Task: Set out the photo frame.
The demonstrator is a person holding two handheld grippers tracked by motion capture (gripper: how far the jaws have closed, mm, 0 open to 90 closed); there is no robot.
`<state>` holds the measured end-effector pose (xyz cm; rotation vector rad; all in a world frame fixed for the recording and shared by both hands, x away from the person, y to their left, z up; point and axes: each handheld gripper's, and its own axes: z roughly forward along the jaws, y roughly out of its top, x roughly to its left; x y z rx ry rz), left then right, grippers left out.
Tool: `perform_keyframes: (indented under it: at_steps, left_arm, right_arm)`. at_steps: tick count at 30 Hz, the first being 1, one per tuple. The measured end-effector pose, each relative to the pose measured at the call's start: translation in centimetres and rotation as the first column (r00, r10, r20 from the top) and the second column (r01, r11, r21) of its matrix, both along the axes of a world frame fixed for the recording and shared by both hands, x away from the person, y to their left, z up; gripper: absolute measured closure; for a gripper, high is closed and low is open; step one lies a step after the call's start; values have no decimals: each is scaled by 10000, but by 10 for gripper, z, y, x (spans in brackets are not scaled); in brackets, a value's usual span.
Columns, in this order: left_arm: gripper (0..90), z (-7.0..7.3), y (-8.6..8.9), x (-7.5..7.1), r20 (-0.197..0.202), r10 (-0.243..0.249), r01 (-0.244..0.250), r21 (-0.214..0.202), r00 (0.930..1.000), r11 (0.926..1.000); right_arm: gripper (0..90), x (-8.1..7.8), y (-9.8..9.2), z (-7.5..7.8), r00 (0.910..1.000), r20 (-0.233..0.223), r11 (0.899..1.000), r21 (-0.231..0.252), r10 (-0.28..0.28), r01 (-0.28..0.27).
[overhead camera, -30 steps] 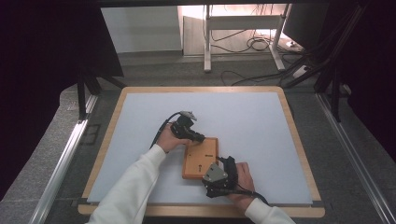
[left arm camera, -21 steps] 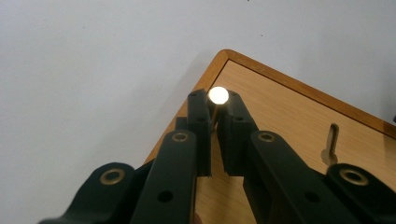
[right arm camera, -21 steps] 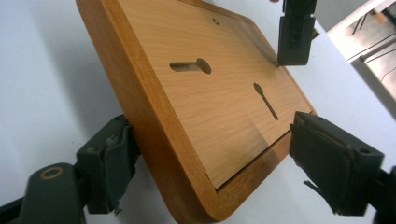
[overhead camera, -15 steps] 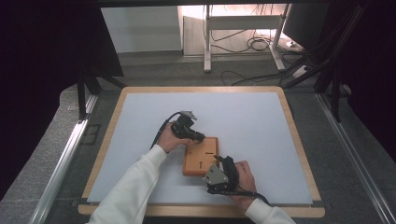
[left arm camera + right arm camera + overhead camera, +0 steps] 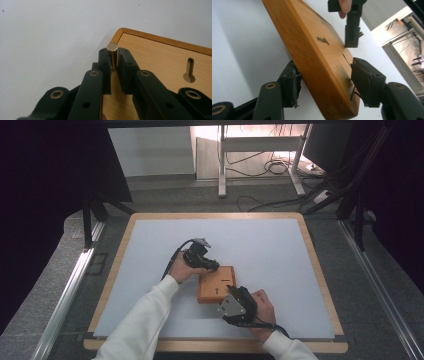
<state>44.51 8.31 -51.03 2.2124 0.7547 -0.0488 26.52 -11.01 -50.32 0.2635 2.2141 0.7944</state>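
Note:
A flat orange-brown wooden board [image 5: 215,281] lies on the white mat. A short brass peg [image 5: 113,55] stands upright near the board's corner. My left gripper [image 5: 113,53] is shut on it, though its jaws have just been opening a little. In the high view the left gripper [image 5: 201,258] sits at the board's far-left corner and the right gripper [image 5: 235,306] at its near-right corner. My right gripper [image 5: 324,80] straddles the board's thick edge [image 5: 319,75], and its jaws have just been closing. One pad touches the board's side. The other pad [image 5: 362,82] stands just off the top face.
The board has a keyhole slot [image 5: 190,72] and further cut-outs [image 5: 322,40]. The white mat [image 5: 260,245] lies in a wood-edged tabletop [image 5: 320,270]. Metal rails [image 5: 65,295] run along both sides. Cables and frame legs [image 5: 222,165] are on the floor behind.
The right gripper has crept slightly up toward the board's near corner. The left hand and the board have stayed where they were.

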Motion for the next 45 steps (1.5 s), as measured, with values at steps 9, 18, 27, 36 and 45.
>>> perform_keyframes:
  at_steps: [9,18,27,36,45]
  left_arm:
    - [580,11,10,-7,309,475,-460,-470,9984,9978]
    - [454,22,52,-31,1071,1246,-1175,-706,9864,9906]
    - [428,10,81,-62,1208,1455,-1415,-407,9820,9891]
    - [411,-9,91,-83,1008,1254,-1260,-2,9870,9920]
    - [409,-18,92,-86,899,1214,-1231,139,9885,9923]
  right_arm:
    - [488,2,-5,8,9994,309,9998,81,-161,158]
    - [492,2,-6,9,9995,304,9999,-68,-81,83]
    - [493,3,-7,10,9996,282,10000,-44,-60,62]
    - [508,5,-7,14,9994,319,9999,-84,-98,101]
    - [534,10,-4,22,9998,210,9994,-359,8,-1]
